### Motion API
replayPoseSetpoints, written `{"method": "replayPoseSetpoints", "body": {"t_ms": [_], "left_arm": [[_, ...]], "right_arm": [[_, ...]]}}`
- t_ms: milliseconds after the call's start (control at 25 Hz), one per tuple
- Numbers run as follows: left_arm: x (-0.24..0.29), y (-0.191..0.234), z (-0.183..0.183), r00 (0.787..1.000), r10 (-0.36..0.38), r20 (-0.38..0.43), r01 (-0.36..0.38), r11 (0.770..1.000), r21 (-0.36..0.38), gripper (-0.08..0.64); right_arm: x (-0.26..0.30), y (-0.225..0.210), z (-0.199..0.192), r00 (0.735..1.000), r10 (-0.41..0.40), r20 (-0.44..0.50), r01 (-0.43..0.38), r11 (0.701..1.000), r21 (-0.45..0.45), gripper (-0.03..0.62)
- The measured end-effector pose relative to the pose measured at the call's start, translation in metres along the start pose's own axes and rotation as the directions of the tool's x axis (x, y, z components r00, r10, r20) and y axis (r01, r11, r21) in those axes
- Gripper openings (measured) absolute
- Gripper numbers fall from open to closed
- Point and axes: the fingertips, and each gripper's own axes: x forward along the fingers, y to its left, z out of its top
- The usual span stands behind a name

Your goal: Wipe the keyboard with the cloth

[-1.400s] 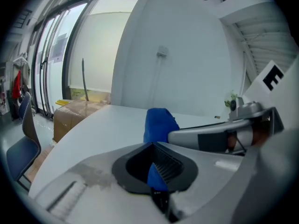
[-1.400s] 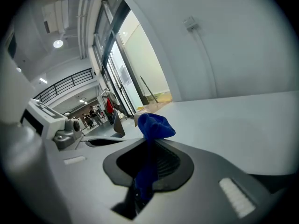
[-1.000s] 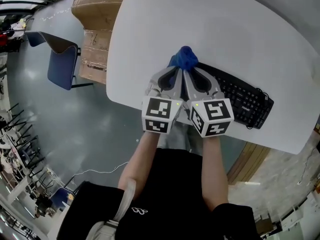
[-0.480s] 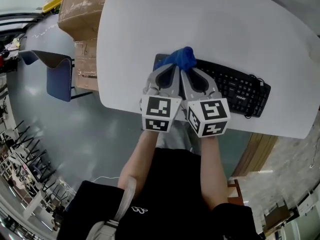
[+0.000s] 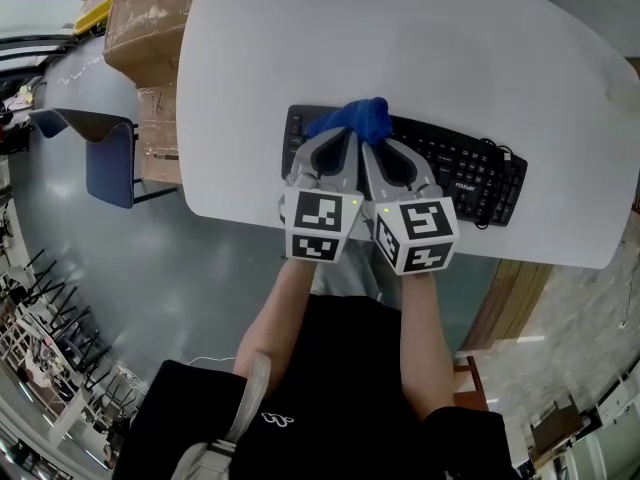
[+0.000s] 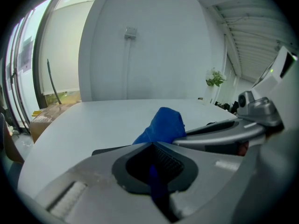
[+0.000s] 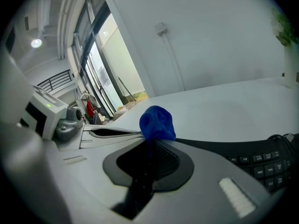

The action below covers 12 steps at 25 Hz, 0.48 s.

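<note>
A black keyboard [image 5: 455, 173] lies near the front edge of the white table [image 5: 420, 38]. A bunched blue cloth [image 5: 356, 119] rests on its left part, with the keyboard's left end showing beside it. My left gripper [image 5: 343, 138] and right gripper [image 5: 372, 141] sit side by side, both shut on the cloth. In the left gripper view the cloth [image 6: 163, 125] rises from the closed jaws, with the right gripper [image 6: 229, 134] alongside. The right gripper view shows the cloth [image 7: 157, 122] over the keyboard [image 7: 254, 155] and the left gripper [image 7: 110, 132] at the left.
Cardboard boxes [image 5: 140, 38] stand on the floor left of the table, and a blue chair [image 5: 105, 158] is below them. The keyboard's cable [image 5: 497, 154] loops at its right end. The table's front edge runs just under both grippers.
Both grippers have carried the cloth to the right along the keyboard, so the keyboard's left end is now uncovered. Both stay shut on the cloth.
</note>
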Motion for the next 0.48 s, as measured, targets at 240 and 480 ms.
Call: {"method": "replayPoseSetpoints", "body": {"t_ms": [240, 480], "left_arm": [[0.005, -0.015, 0.000, 1.000, 0.000, -0.018, 0.001, 1.000, 0.017, -0.011], [0.011, -0.030, 0.000, 0.999, -0.006, -0.032, 0.008, 0.999, 0.038, -0.011]], "right_arm": [[-0.011, -0.011, -0.005, 1.000, -0.008, -0.004, 0.008, 1.000, -0.001, 0.038], [-0.021, -0.024, -0.010, 1.000, -0.018, -0.003, 0.018, 1.000, 0.014, 0.038]]}}
